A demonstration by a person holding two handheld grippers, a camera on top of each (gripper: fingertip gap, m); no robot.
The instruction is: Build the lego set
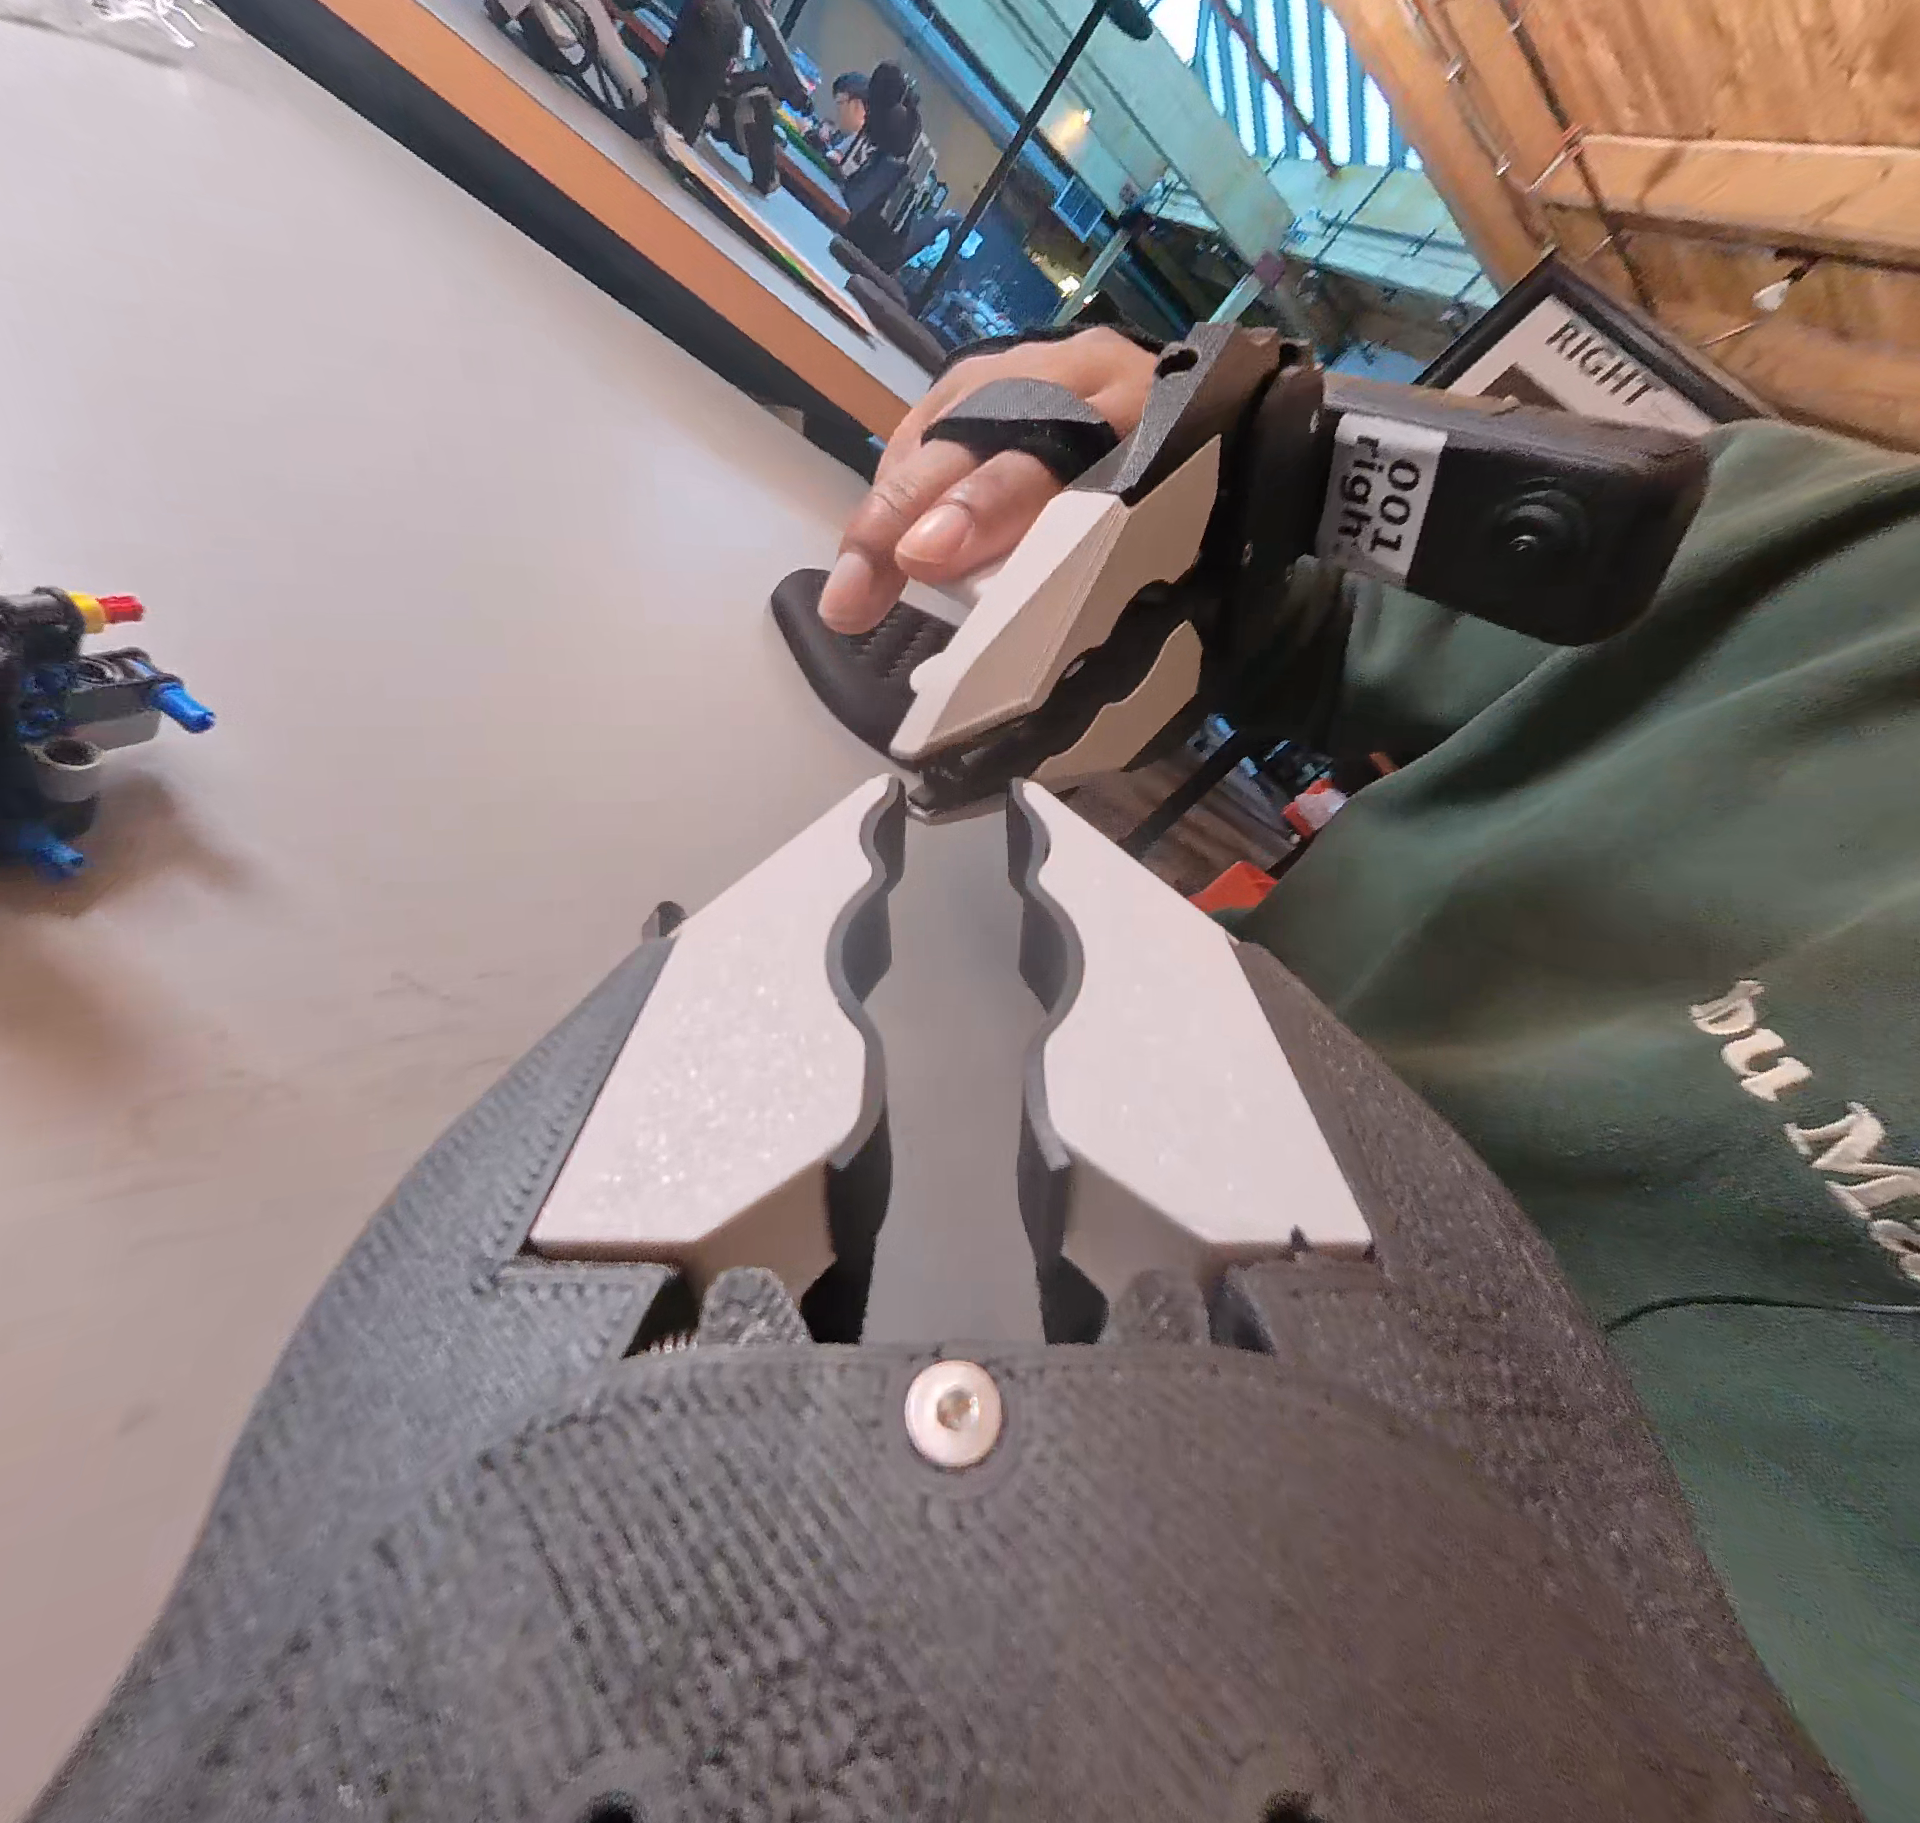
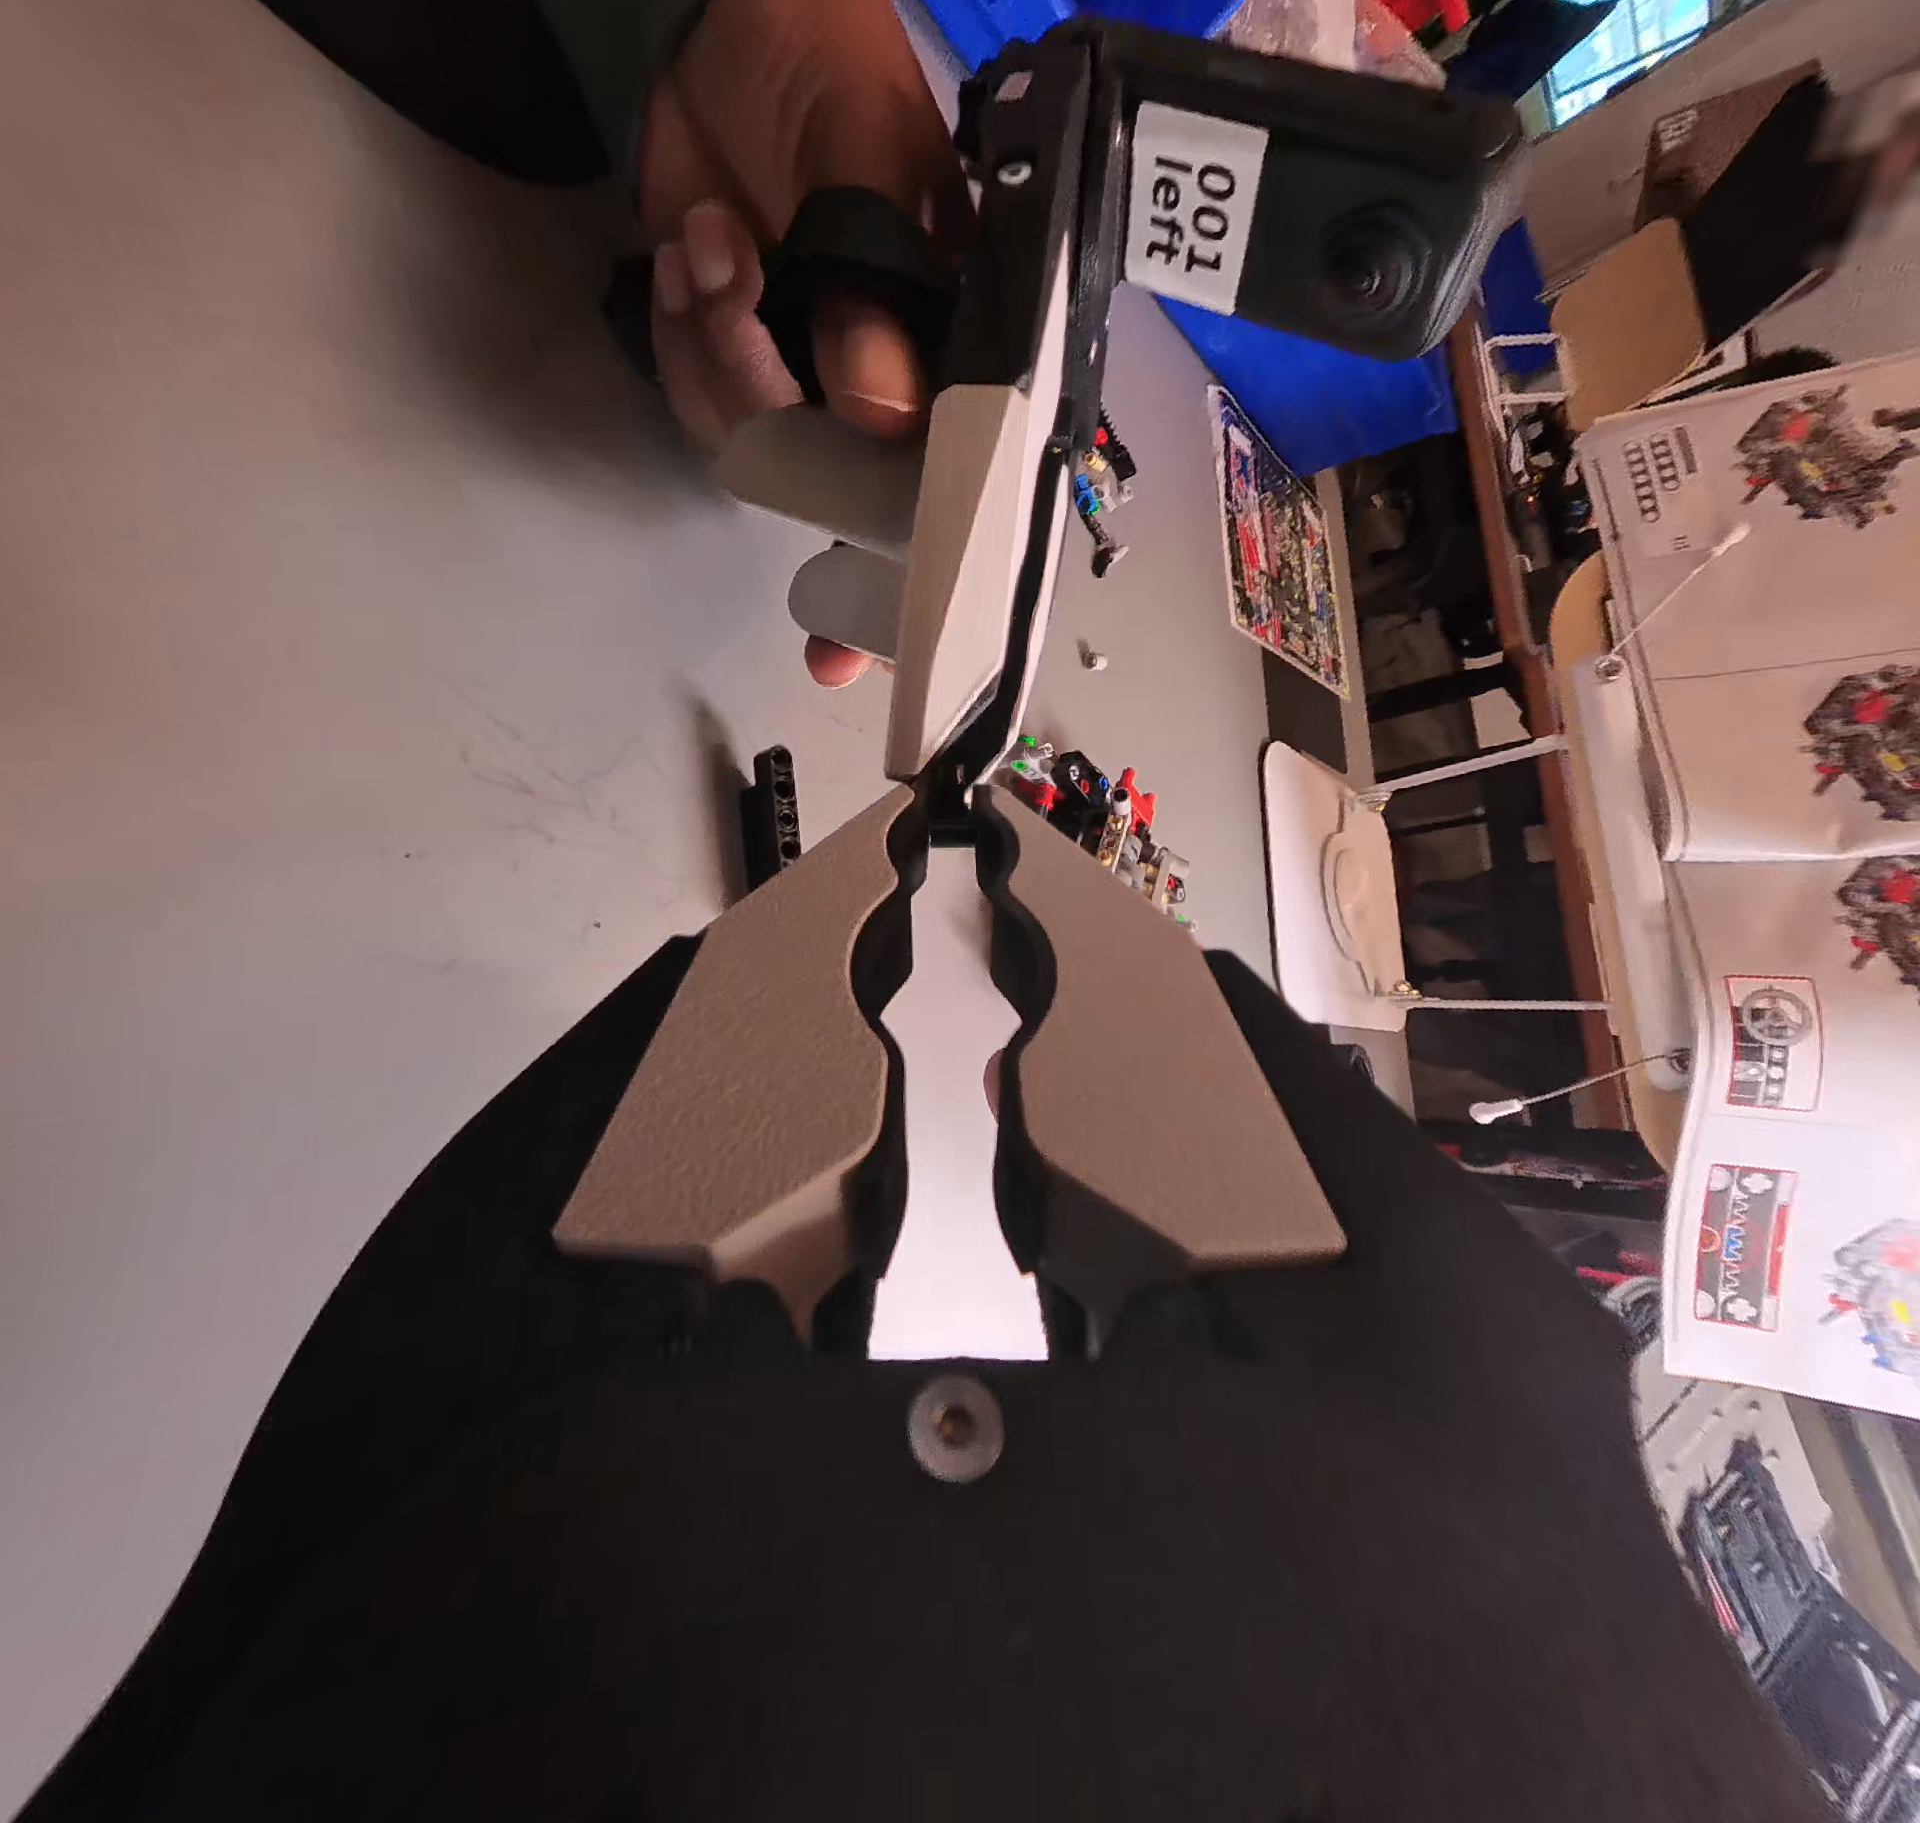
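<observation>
My left gripper has white fingers and my right gripper has tan fingers. They meet tip to tip above the grey table. A small black lego piece sits between the right fingertips, which are closed on it. In the left wrist view the same piece spans the narrow gap between the left fingertips, with the right gripper clamped on it from above. A partly built lego assembly lies on the table to the left; it also shows in the right wrist view.
A loose black lego beam, a small white pin and a second cluster of parts lie on the table. A sticker sheet, blue bin and open instruction booklet are at the right. A person's green sleeve is close. Less than 4 cm separates the two grippers' tips.
</observation>
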